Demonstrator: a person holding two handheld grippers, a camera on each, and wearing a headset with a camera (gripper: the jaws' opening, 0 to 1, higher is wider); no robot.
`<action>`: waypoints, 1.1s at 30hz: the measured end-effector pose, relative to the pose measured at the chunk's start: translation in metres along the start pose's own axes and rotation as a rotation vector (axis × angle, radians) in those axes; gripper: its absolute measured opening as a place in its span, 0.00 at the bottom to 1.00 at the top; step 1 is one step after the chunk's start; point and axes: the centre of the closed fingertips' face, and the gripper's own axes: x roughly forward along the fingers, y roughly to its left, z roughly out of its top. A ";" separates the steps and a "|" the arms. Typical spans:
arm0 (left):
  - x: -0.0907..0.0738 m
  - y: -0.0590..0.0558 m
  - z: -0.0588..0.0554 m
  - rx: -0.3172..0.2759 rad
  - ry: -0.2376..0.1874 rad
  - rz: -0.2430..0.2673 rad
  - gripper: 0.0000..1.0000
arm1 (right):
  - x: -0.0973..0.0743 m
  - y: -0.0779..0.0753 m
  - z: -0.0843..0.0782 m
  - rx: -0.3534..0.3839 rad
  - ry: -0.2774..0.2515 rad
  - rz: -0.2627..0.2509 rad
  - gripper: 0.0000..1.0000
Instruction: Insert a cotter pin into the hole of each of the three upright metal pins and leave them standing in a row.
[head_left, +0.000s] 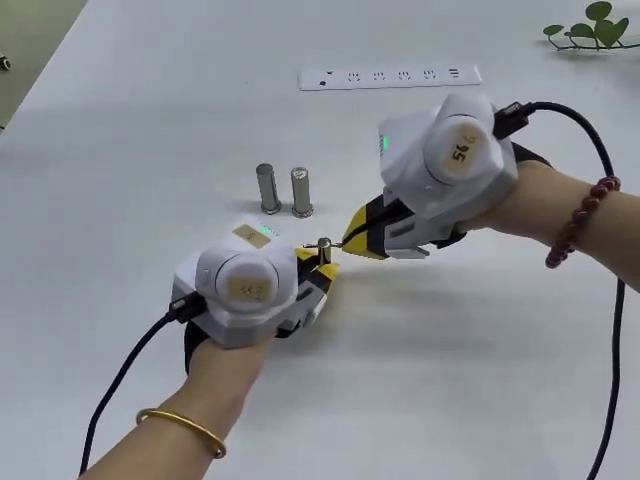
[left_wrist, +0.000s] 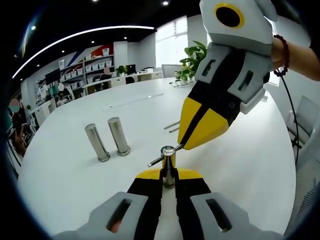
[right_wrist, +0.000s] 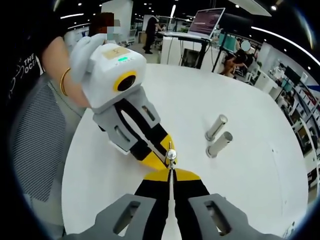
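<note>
Plain white table (head_left: 450, 380), with an open office blurred behind it in the gripper views. Closest to the person, at lower left of the head view, the left gripper (head_left: 318, 275) has its yellow-tipped jaws clamped around a metal pin (left_wrist: 168, 162). The pin stands upright between them, though its base is hidden, so I can't tell if it's touching the table.

Just past that, coming in from the right of the frame, the right gripper (head_left: 352, 238) has its jaws pinched tight on a cotter pin (left_wrist: 155, 161). Its tips are right up against the top of the held pin. In the left gripper view the thin end of the cotter pin pokes out of the far side of the pin's head, so it's through the hole.

Further back, upper left of the held pin in the head view, the two other pins (head_left: 285, 190) stand upright just beside each other, well apart from both grippers. In the left gripper view two thin rods (left_wrist: 172, 126) lie on the table behind the grippers (probably more cotter pins, too small to say).

A power strip (head_left: 390, 76) lies near the top edge, and a plant (head_left: 595, 30) sits in the upper right corner.
</note>
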 end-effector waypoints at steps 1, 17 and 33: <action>0.000 0.000 0.000 0.000 0.000 0.000 0.06 | 0.000 0.000 0.001 0.001 -0.003 0.002 0.00; 0.001 -0.001 0.001 -0.006 -0.008 0.008 0.06 | 0.000 0.000 0.002 0.056 -0.010 -0.018 0.01; 0.001 -0.001 0.000 -0.003 0.001 0.006 0.05 | -0.023 -0.015 0.007 0.444 -0.284 -0.094 0.28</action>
